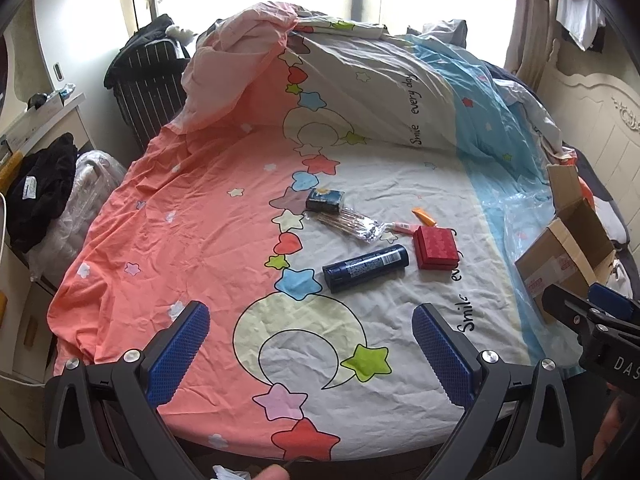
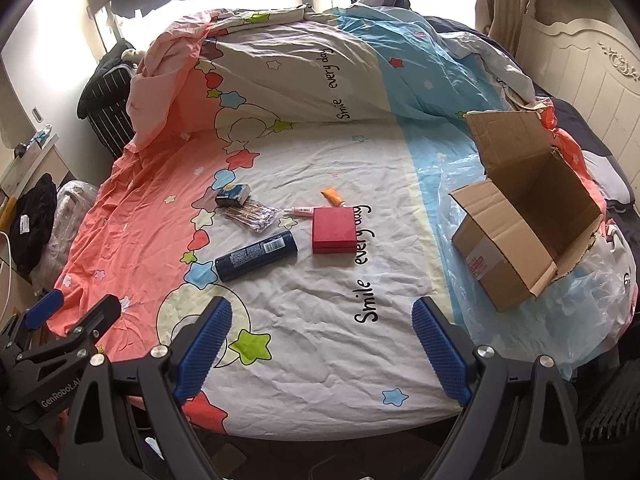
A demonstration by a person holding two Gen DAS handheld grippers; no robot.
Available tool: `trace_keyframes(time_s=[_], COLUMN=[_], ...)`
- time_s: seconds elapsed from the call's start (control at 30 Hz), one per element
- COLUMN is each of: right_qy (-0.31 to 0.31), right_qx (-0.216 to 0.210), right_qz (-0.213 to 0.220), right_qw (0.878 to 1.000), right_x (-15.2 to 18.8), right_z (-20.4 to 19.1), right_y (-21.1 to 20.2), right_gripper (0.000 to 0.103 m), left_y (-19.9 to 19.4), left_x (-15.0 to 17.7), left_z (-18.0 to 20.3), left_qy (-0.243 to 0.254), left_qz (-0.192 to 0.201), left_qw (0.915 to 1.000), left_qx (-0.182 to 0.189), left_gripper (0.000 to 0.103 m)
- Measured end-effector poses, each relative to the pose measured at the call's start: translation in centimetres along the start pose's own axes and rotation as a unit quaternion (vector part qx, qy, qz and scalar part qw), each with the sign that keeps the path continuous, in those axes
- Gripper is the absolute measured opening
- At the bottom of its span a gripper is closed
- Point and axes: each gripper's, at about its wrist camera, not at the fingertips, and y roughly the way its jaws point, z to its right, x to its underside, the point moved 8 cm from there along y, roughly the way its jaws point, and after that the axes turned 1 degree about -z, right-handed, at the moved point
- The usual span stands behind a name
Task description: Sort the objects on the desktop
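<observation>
On the bed sheet [image 1: 180, 240], in the left wrist view, our left gripper [image 1: 312, 354] gapes wide and empty; the dark blue can [image 1: 366, 268] lies at twelve o'clock, rigid, likely to roll, best pinched mid-body. In the right wrist view, our right gripper [image 2: 322, 350] spreads wide, empty; the red box [image 2: 334, 229] sits at twelve, the open carton [image 2: 524, 240] at two.

Wrinkled matt cotton bedsheet [image 2: 320, 320], glossy dark-blue bottle [image 2: 256, 256], brown corrugated cardboard box [image 2: 508, 256]

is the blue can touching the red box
Apart. The right wrist view shows a strip of bare sheet between the blue can and the red box.
</observation>
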Motion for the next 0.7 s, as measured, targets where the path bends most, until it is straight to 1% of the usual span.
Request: trace_keyframes(time_s=[0.17,0.27,0.37,0.53,0.7], right_qy=[-0.005,-0.004,-0.002,-0.001,-0.004], right_qx=[-0.005,-0.02,-0.028,-0.019,-0.021], right_qz=[-0.005,-0.019,-0.02,-0.028,-0.029], right_qw=[1.0,1.0,0.999,0.999,0.999], right_x=[0.0,0.0,0.4,0.4,0.3], right_z=[-0.6,-0.6,-0.1,0.0,0.1], right_y=[0.5,1.1,1.2,1.7,1.8], right_gripper=[0.09,0.09,0.09,0.09,0.09], left_y=[0.6,0.9,1.2,1.9,2.2], left_x=[0.2,0.3,0.5,0.9,1.0], left_z=[0.0,0.0,0.0,0.4,0.8], left_qy=[0.0,-0.001,-0.001,0.005,0.012], left_qz=[-0.012,-0.019,-0.026,-0.036,-0.038], left_qw=[0.9999,0.9998,0.9997,0.9993,0.9992], left_qx=[0.001,0.001,0.002,0.008,0.007], left_gripper=[0.103,0.103,0.103,0.103,0.103])
